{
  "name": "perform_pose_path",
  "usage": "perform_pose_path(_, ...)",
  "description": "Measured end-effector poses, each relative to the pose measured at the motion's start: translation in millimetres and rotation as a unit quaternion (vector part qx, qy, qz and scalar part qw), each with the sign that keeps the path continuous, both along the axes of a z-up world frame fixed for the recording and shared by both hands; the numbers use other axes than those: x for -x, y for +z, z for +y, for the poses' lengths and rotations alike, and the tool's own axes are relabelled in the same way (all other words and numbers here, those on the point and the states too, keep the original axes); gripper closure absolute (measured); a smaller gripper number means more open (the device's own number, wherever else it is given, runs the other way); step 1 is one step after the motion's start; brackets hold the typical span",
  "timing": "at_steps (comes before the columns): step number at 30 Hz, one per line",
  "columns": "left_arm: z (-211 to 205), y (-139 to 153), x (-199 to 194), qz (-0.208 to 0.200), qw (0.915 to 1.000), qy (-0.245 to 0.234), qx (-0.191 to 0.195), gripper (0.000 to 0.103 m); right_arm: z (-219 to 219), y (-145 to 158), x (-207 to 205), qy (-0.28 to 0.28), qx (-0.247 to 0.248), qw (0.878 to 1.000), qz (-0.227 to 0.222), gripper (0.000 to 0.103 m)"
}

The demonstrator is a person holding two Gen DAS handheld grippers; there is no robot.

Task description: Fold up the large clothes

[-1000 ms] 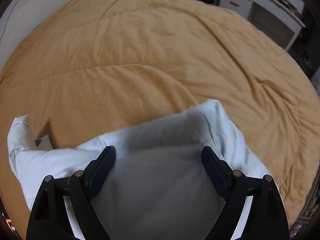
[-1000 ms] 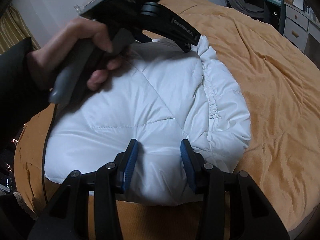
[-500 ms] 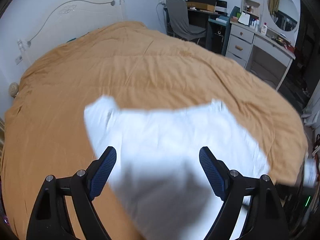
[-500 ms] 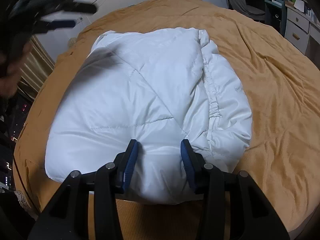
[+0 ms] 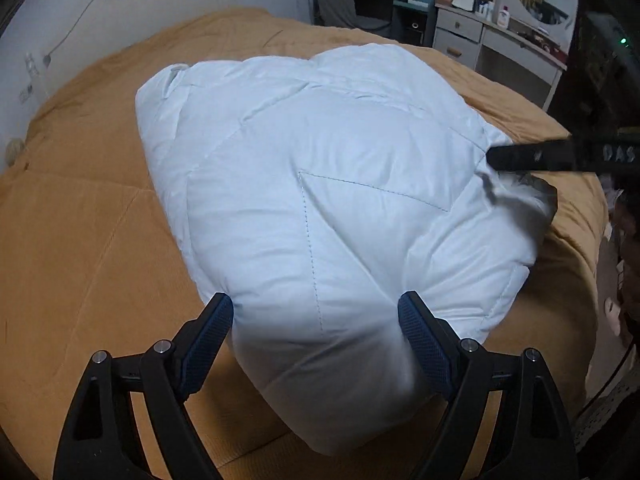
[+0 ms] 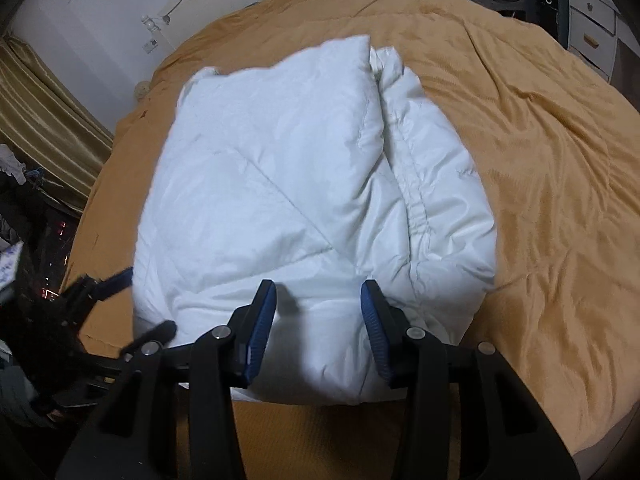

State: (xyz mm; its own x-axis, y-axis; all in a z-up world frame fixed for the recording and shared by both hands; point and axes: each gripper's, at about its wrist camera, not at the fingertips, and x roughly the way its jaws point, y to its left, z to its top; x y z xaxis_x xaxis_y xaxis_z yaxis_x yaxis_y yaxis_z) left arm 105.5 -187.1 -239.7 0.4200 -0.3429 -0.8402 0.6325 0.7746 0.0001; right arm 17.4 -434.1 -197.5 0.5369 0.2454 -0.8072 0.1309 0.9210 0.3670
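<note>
White padded jacket [image 5: 340,208] lies folded on the bed [image 5: 80,240]. Left hand-held gripper [image 5: 316,340] spread wide at its 6 o'clock edge; right hand-held gripper [image 6: 318,320] half-spread, empty. Fold appears nearly complete; next, likely pressing flat.

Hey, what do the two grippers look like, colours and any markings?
Both the left gripper and the right gripper have black angular frames with silver screws and blue textured pads. White lettering marks the right gripper's side in the left wrist view, too blurred to read.

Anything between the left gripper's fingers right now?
Yes: in the left wrist view, the white puffy jacket bulges between the open left gripper fingers, lying on the orange bedspread.
</note>
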Motion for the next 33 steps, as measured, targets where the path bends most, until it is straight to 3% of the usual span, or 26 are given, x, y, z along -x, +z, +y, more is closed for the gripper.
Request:
perform_pose_path(3, -1.9, -3.3, -3.6, 0.008, 1.0, -0.002, 0.004, 0.016, 4.7, 40.8, -18.3, 0.009, 0.011, 0.998, -0.063, 0.056)
perform_pose_path(5, -2.3, -4.8, -3.2, 0.004, 1.0, -0.004, 0.0, 0.016, 14.1, 51.6, -35.3, 0.018, 0.007, 0.997, -0.081, 0.056)
perform_pose_path(7, -3.0, -6.0, -4.3, 0.006, 1.0, -0.004, 0.001, 0.016, 24.7, 37.7, -58.4, 0.015, 0.034, 0.998, -0.047, 0.056)
perform_pose_path(9, -3.8, -6.3, -0.1, 0.014, 0.9998, -0.015, 0.007, 0.016, 22.5, 1.7, -71.8, -0.004, 0.063, 0.998, 0.01, 0.058)
perform_pose_path(11, 6.4, 6.3, -3.3, 0.034, 0.9987, -0.031, 0.022, 0.016, 9.9, -24.2, -67.7, -0.009, 0.035, 0.999, 0.008, 0.059)
perform_pose_path(13, 17.5, 24.4, -30.7, 0.052, 0.9971, -0.007, 0.056, 0.017, 5.6, -28.8, -61.2, -0.019, 0.041, 0.999, 0.004, 0.059)
perform_pose_path(15, 28.7, 47.0, -69.3, 0.043, 0.9936, 0.035, 0.099, 0.017, 8.0, -28.4, -59.8, -0.014, 0.051, 0.999, 0.005, 0.059)
perform_pose_path(17, 26.4, 61.9, -117.0, 0.04, 0.9907, 0.061, 0.115, 0.017, 7.8, -29.3, -59.2, -0.013, 0.052, 0.999, 0.002, 0.059)
perform_pose_path(21, -0.5, 51.5, -216.5, 0.055, 0.9878, 0.107, 0.098, 0.017, 8.7, -31.2, -56.3, -0.014, 0.047, 0.999, -0.002, 0.059)
perform_pose_path(24, -21.3, 21.4, -282.9, 0.017, 0.9868, 0.161, 0.005, 0.016, 6.3, -31.8, -55.3, -0.011, 0.043, 0.999, -0.004, 0.059)
perform_pose_path(29, 1.0, -0.7, -353.2, 0.051, 0.969, 0.24, 0.031, 0.015, 4.7, -32.3, -55.8, -0.006, 0.038, 0.999, -0.008, 0.059)
perform_pose_path(33, 11.8, 30.7, -371.6, -0.027, 0.9591, 0.281, -0.012, 0.019, 8.8, -32.4, -57.8, -0.001, 0.05, 0.999, -0.005, 0.058)
